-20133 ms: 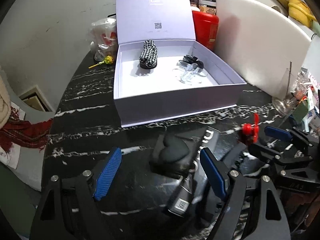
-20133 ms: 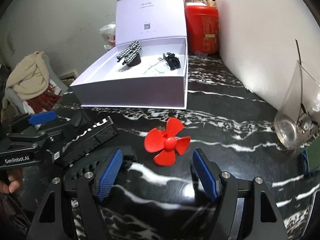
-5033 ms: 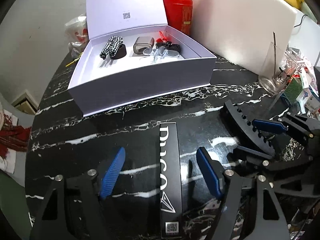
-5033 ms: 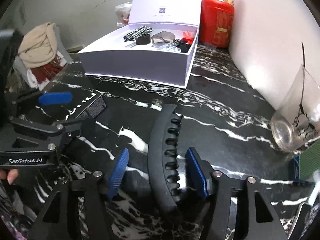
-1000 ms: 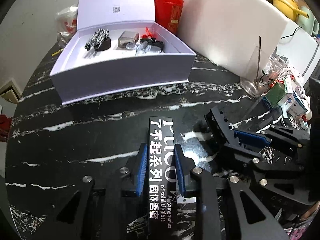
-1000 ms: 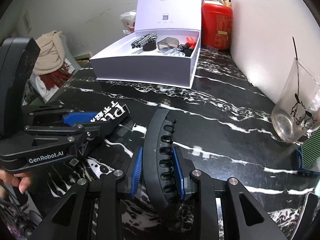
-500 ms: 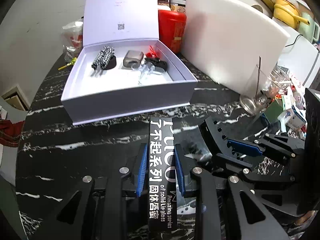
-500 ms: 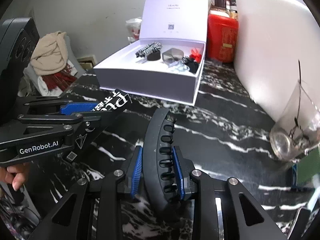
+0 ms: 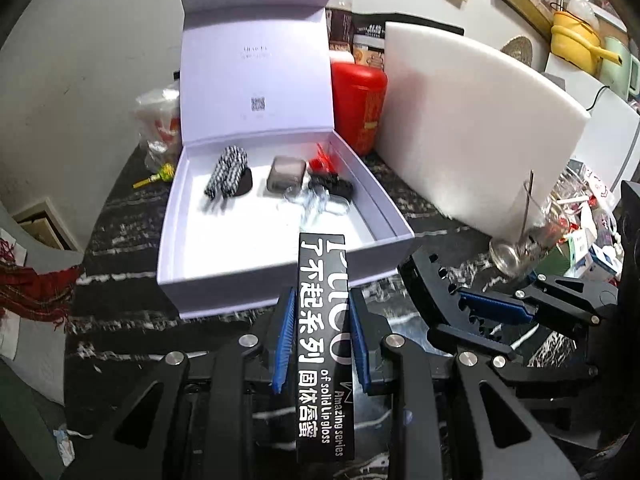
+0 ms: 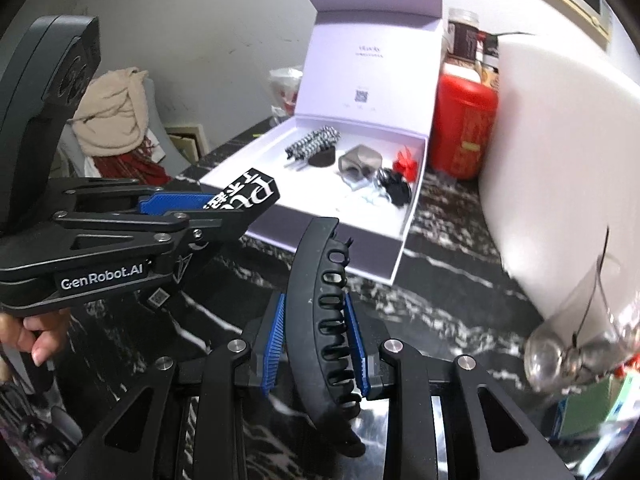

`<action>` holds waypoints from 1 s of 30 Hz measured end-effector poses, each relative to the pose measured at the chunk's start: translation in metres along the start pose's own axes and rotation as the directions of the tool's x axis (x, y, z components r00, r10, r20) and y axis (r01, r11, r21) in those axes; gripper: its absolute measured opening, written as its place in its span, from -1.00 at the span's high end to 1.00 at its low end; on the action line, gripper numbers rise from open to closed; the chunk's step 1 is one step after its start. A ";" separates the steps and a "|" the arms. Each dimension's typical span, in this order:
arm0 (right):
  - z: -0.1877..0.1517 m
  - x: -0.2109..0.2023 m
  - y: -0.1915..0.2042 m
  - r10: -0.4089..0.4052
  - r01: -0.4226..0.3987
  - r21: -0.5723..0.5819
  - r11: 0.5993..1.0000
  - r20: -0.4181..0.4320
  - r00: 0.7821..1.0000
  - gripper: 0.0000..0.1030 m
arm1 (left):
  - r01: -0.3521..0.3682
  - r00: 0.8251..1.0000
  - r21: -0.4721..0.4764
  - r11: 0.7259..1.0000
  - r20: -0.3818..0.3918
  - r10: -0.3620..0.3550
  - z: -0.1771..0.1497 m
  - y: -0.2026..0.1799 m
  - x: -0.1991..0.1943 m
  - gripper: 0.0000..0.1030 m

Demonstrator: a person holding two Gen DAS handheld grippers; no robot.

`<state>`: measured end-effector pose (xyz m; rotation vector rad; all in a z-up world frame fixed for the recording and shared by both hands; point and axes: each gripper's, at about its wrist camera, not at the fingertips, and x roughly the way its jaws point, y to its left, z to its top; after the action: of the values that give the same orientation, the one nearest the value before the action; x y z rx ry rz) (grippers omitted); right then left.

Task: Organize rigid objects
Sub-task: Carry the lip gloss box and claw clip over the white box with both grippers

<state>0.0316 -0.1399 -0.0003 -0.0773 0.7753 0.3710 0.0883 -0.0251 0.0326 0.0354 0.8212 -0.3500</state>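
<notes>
The left gripper (image 9: 322, 334) was clamped on a black carton (image 9: 323, 344); the right gripper (image 10: 318, 346) was clamped on a black hair clip (image 10: 320, 312).

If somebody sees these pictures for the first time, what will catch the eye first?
Probably the two held items up front: the left tool clamps a black lip gloss box with white lettering, and the right tool clamps a curved black hair clip. Behind them on the black marble table stands an open white gift box, with a red canister beside it.
</notes>
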 end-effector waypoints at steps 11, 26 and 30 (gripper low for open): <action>0.037 0.002 -0.009 0.042 -0.041 -0.017 0.999 0.057 0.997 0.43 | -0.035 0.998 0.000 0.999 0.051 0.035 0.041 0.014 0.002 0.50; 0.079 0.022 -0.027 0.047 -0.041 -0.059 0.997 0.108 0.993 0.43 | -0.095 0.993 0.004 0.995 0.066 0.095 0.077 0.034 0.029 0.50; 0.089 0.029 -0.032 0.057 -0.051 -0.058 0.997 0.107 0.993 0.43 | -0.104 0.992 -0.001 0.995 0.077 0.104 0.088 0.038 0.033 0.50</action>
<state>0.1218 -0.1432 0.0408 -0.0874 0.6603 0.4446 0.1836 -0.0132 0.0649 0.0669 0.7394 -0.2530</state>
